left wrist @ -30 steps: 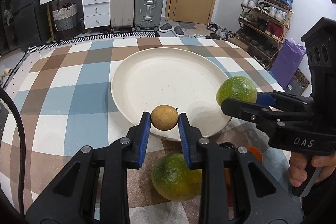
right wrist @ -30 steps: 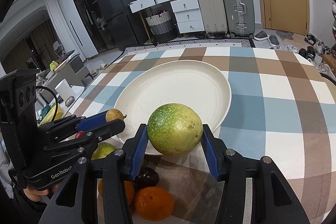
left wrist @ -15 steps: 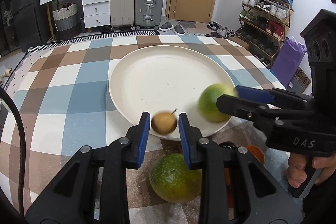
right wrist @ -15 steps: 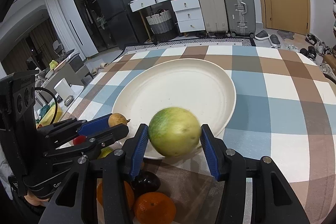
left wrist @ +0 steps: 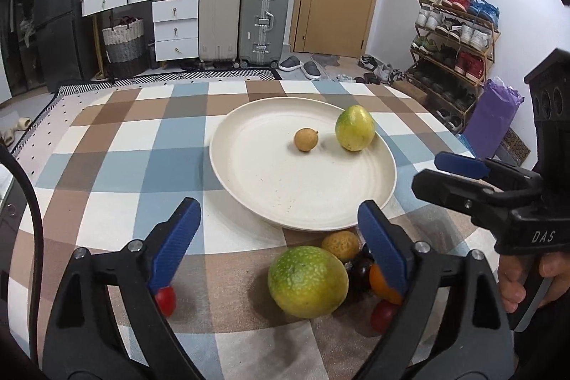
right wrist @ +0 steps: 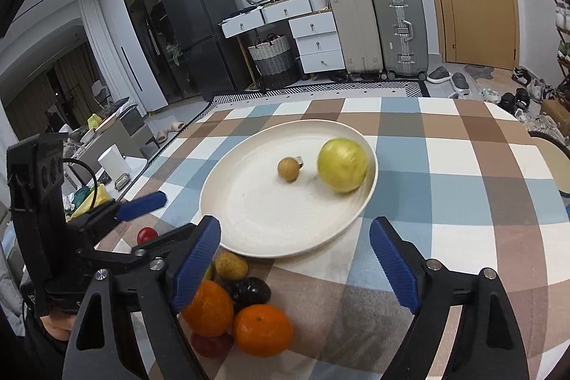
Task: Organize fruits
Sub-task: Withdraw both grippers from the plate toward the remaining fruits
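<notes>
1. Surface [left wrist: 117, 148]: checked brown, blue and white cloth carrying everything below.
2. Plate [left wrist: 228, 173]: cream, round, mid-surface, ahead of both my grippers. It holds two fruits.
3. My left gripper [left wrist: 281, 230]: jaws spread wide, nothing between them. It sits low over the pile at the plate's near rim.
4. My right gripper [right wrist: 295, 255]: jaws likewise wide apart and holding nothing, just short of the plate's near rim.
5. Green-yellow fruit [left wrist: 355, 133]: on the plate, far-right side near the rim. Slightly oval, long axis roughly upright in the left view. In the right view it is blurred [right wrist: 342, 165], so I can't tell its axis there.
6. Small brown fruit [left wrist: 305, 139]: on the plate just left of the green-yellow one, apart from it. Round, no clear long axis. The right view shows a stub at its upper right [right wrist: 288, 169].
7. Pile off the plate, near side: big green fruit [left wrist: 308, 281], small yellow fruit [left wrist: 341, 245], dark plum [right wrist: 249, 290].
8. View differences: two oranges [right wrist: 262, 330] show whole only in the right view; the left view has one mostly hidden behind my gripper's finger. Red cherry tomato [left wrist: 165, 300] sits by my left gripper's left finger.
</notes>
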`<state>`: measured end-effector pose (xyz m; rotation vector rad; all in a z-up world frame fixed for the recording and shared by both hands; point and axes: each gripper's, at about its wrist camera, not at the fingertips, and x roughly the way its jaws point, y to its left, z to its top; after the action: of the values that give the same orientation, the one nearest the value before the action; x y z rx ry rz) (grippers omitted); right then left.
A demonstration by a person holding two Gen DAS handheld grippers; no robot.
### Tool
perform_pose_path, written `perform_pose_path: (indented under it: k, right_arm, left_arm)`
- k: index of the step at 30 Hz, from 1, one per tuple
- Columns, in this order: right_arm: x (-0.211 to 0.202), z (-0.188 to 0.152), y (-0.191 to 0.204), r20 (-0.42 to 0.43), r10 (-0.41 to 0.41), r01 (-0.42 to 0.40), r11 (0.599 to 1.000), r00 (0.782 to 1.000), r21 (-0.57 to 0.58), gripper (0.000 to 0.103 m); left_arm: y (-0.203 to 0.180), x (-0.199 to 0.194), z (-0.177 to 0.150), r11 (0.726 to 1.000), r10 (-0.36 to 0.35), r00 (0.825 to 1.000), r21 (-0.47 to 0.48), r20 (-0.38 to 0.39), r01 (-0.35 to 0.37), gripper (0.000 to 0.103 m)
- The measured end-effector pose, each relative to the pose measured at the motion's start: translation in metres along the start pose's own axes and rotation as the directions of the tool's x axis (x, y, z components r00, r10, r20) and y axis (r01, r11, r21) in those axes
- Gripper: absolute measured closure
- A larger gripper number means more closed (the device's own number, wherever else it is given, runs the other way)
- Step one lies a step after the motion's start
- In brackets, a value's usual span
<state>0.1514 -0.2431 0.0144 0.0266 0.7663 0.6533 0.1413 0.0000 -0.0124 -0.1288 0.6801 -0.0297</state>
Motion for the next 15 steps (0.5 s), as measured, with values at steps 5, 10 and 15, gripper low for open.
perform_pose_path:
  k: [5, 10, 15]
  right_arm:
    - [-0.008, -0.004, -0.002, 0.019, 0.006, -0.006, 1.0, 1.0, 0.008, 0.0]
    - [-0.012, -0.008, -0.003, 0.015, 0.029, -0.029, 0.999, 0.999, 0.018, 0.0]
    - [-0.015, -0.015, 0.004, 0.005, 0.034, -0.034, 0.999, 0.999, -0.002, 0.0]
  left_arm:
    - [0.005, -0.015, -0.004, 1.0, 0.02, 1.0, -0.007, 0.021, -0.02, 0.001]
    - [0.006, -0.028, -0.013, 1.0, 0.031, 0.999, 0.0, 0.017, -0.031, 0.001]
    - [0.006, -0.034, -0.025, 0.998, 0.058, 0.998, 0.015, -0.002, -0.058, 0.001]
